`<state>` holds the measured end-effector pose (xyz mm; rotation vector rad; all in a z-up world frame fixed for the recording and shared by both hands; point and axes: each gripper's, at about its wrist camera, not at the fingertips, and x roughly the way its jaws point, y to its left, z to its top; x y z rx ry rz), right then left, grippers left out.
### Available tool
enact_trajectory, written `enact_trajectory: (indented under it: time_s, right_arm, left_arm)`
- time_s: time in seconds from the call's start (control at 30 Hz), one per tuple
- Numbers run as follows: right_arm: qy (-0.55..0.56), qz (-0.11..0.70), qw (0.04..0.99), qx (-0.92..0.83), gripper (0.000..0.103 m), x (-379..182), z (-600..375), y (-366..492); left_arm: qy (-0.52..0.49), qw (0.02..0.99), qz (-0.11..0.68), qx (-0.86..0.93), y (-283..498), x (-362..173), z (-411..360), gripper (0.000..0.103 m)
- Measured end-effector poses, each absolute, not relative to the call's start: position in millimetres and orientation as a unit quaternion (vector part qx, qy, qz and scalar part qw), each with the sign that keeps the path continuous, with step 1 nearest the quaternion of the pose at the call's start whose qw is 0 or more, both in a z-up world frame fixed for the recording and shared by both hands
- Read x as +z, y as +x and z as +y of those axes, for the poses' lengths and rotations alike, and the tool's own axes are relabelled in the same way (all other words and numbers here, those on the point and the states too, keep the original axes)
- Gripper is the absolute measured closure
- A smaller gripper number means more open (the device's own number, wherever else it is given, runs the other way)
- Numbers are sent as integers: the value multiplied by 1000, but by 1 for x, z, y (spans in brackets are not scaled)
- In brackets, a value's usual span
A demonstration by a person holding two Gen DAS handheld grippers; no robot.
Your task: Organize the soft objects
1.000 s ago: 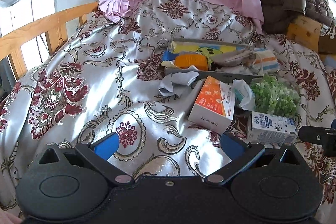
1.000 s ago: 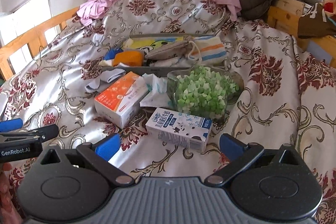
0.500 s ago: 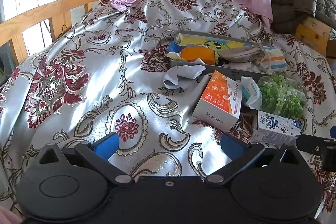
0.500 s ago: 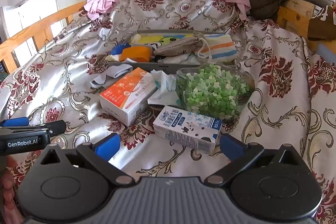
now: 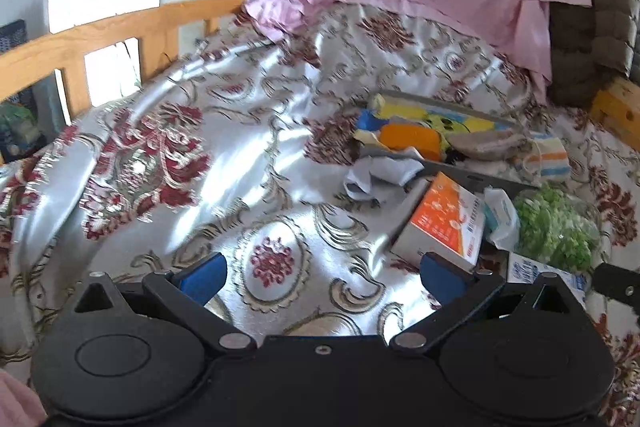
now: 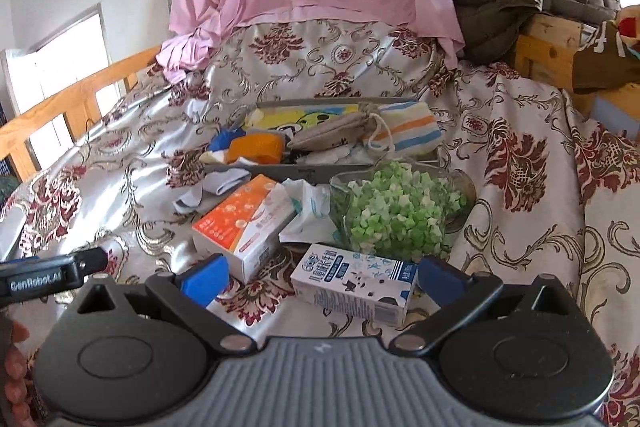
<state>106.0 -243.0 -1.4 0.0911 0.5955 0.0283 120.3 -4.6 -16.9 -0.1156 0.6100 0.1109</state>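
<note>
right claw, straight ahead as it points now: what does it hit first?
Likely the milk carton, lying between the open right claw fingertips. Behind it sits the bowl of green pieces. Depth is uncertain.

place: home bedroom | cues: wooden bed rail [image 5: 100,39], floral bedspread [image 6: 520,163]

one tray [image 6: 304,174], two boxes [image 6: 240,223], one bowl [image 6: 460,187], one grey sock [image 6: 212,189]

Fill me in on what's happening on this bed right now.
A person holds a gripper in each hand over a patterned bedspread. Both the left gripper and the right gripper are open and empty. A grey tray already holds soft items, while a grey sock lies outside it beside an orange tissue box. A milk carton sits right before the right gripper.
</note>
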Motion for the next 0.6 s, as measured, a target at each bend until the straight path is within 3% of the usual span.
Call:
enact_trajectory:
  time_s: [0.6]
  right_arm:
    - [26,253,966,-39,0,4,-232,121]
  left_arm:
    - [-75,954,286,41,121,-17,5,1]
